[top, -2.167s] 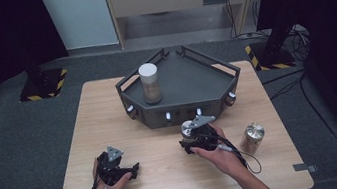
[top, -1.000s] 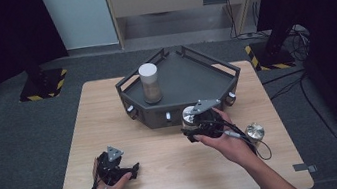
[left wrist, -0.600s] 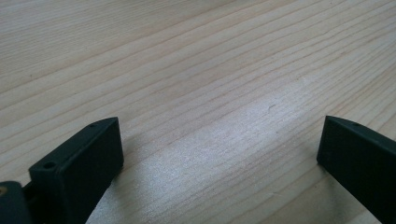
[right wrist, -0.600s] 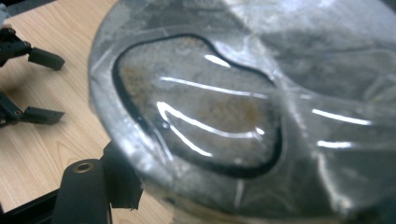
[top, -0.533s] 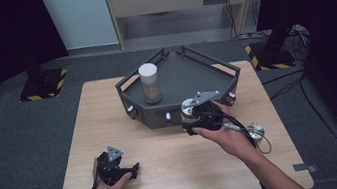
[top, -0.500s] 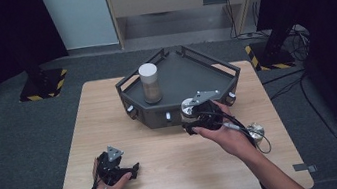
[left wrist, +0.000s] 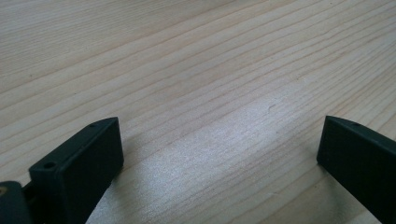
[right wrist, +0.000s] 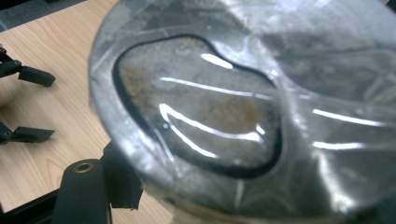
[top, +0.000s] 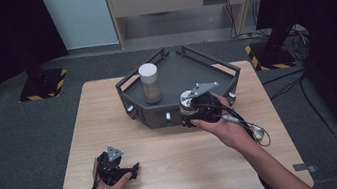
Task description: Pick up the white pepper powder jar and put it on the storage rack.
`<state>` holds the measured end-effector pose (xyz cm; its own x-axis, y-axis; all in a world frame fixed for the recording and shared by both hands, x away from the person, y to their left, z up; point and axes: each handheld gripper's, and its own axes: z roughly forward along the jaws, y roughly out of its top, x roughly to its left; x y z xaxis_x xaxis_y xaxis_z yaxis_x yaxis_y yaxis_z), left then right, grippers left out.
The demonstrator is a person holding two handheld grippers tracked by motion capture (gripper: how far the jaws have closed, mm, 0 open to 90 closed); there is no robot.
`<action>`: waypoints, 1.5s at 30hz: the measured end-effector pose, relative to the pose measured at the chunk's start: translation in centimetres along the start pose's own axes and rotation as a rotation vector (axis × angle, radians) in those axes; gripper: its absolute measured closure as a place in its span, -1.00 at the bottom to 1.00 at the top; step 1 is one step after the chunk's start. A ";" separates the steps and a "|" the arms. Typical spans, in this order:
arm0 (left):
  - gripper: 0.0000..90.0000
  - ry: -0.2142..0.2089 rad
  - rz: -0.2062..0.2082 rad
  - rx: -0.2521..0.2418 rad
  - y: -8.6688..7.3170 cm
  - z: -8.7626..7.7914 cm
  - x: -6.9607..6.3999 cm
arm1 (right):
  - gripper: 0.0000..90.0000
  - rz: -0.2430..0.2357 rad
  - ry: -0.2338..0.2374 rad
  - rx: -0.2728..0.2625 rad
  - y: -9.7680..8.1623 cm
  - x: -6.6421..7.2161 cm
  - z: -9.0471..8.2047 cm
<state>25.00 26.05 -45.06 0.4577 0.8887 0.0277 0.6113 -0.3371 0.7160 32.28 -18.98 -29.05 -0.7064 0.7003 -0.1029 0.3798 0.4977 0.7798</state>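
Note:
My right gripper (top: pixel 190 111) is shut on a silver metal can (top: pixel 187 100), held upright above the front rim of a dark angular tray (top: pixel 188 69). Up close in the right gripper view the can's shiny dented lid (right wrist: pixel 201 116) looms large, with one black finger (right wrist: pixel 86 186) beside its lower left. A beige canister with a white lid (top: pixel 149 83) stands in the tray's left part. Near the table's front left, my left gripper (top: pixel 130 170) rests open on the wood. Its jaws stand wide apart over bare wood in the left gripper view (left wrist: pixel 219 154).
A second metal can (top: pixel 259 132) stands on the wooden table (top: pixel 108 113) at the right, partly behind the right forearm and the gripper's cable. The left gripper's open fingers (right wrist: pixel 30 74) lie at the left edge of the right gripper view. Grey floor surrounds the table.
My right gripper has carried the can up and away from the table's middle to the tray's front rim. The left gripper has stayed put.

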 end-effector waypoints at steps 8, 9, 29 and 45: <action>-1.00 0.000 0.000 0.000 0.0 0.0 0.0 | -0.32 0.004 -0.009 0.006 0.9 -0.6 0.2; -1.00 0.000 0.000 0.000 0.0 0.0 0.0 | -0.32 0.006 -0.010 0.005 1.1 -0.6 0.2; -1.00 0.000 -0.002 -0.002 0.0 0.0 0.0 | -0.32 -0.005 -0.032 0.010 3.7 -1.4 0.9; -1.00 -0.002 0.002 -0.002 0.0 0.1 0.1 | -0.32 0.026 -0.047 0.018 5.1 -2.7 2.8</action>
<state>25.09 26.10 -45.08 0.4608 0.8871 0.0276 0.6091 -0.3387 0.7171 37.81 -16.92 -26.50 -0.6677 0.7359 -0.1118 0.4085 0.4879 0.7714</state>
